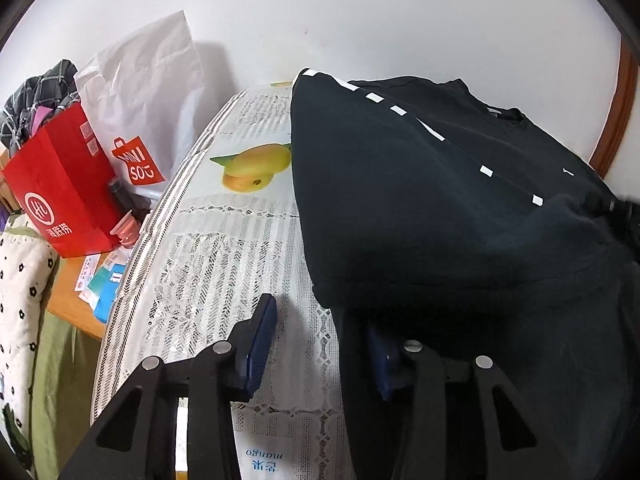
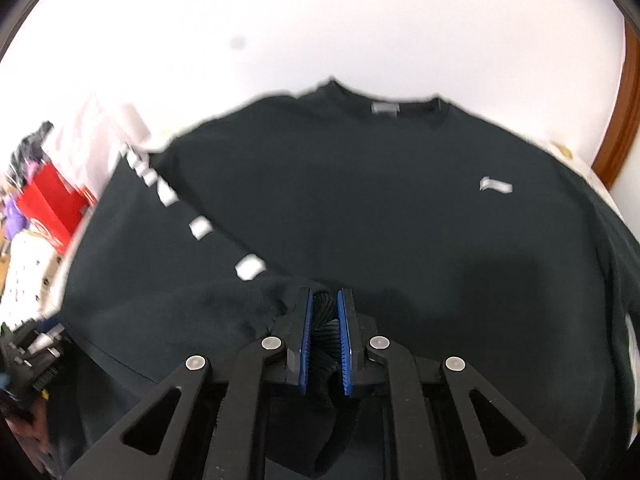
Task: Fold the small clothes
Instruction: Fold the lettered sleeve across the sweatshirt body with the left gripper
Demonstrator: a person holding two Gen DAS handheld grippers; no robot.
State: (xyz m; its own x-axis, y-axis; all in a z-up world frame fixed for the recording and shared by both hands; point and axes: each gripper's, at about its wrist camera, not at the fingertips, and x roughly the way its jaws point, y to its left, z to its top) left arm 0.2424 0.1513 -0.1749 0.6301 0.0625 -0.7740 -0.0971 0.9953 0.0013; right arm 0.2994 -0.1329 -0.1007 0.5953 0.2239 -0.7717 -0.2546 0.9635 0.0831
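a black sweatshirt (image 2: 360, 208) lies spread on a table covered by a lace-patterned cloth (image 1: 224, 264) printed with a mango; its neckline points toward the white wall (image 1: 360, 12), and one sleeve, marked with a row of white blocks, is folded diagonally across the body; the right gripper (image 2: 325, 300) has its blue pads (image 2: 306, 332) pressed together on the ribbed cuff of that sleeve, clamped near the middle of the garment; the left gripper (image 1: 320, 320) sits at the garment's lower left edge, its jaws standing apart; one blue pad rests over the bare cloth, the other is tucked under the dark fabric's edge, so the hem lies between them without being pinched; beside the table stand a red paper bag (image 1: 60, 184) and a white shopping bag (image 1: 148, 92); the right wrist view is blurred.
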